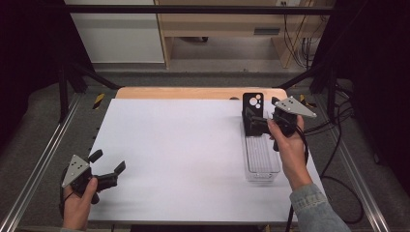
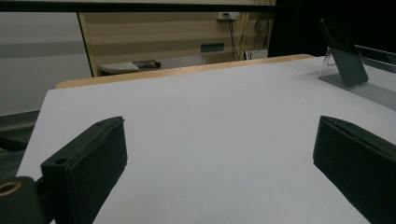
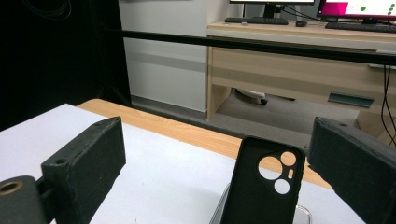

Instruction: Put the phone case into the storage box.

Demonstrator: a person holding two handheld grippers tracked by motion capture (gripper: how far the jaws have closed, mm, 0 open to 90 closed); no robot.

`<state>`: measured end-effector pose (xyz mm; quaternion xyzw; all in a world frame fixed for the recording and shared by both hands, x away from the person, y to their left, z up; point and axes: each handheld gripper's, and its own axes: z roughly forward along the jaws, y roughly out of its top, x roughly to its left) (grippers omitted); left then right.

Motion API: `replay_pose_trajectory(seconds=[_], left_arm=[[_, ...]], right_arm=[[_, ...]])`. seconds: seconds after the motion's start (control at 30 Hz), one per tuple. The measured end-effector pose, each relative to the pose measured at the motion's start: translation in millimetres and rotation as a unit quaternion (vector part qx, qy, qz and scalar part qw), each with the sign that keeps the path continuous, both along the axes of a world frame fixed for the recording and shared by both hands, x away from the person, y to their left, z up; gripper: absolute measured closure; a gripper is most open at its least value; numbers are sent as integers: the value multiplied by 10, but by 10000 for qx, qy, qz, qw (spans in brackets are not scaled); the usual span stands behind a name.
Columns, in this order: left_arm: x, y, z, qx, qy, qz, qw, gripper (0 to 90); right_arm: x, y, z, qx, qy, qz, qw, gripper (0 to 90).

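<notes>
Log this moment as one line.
right gripper: open, at black phone case | case: upright in clear tray | left gripper: open

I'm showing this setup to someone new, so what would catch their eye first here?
Probably the black phone case standing upright at the far end of a clear tray on the right of the white table. The right gripper is at the case, its jaws open on either side. The left gripper sits open at the near left corner, holding nothing.
</notes>
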<state>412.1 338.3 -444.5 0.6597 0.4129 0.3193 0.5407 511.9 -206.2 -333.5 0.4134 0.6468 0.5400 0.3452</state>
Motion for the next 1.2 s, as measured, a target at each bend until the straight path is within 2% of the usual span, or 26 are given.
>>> replay_pose_trajectory(seconds=[0.17, 0.27, 0.37, 0.5, 0.93, 1.2], left_arm=[[-17, 76, 3, -100, -39, 111, 9999, 23], [-29, 76, 3, -65, -55, 108, 9999, 21], [-39, 48, 4, -47, -56, 53, 10000, 21], [-45, 22, 4, -43, -47, -53, 10000, 20], [-98, 16, -3, -1, -12, -152, 9999, 20], [-135, 47, 2, -23, -13, -148, 9999, 20]], right_arm=[[-13, 6, -7, -30, 7, 38, 10000, 48], [-29, 10, -4, -37, 3, 95, 9999, 48], [-56, 18, 7, -38, 15, 216, 9998, 48], [-95, 18, 15, -160, 22, 279, 9995, 48], [-211, -136, 62, 20, 35, 191, 9998, 42], [-287, -218, 46, 6, 57, 168, 9998, 42]])
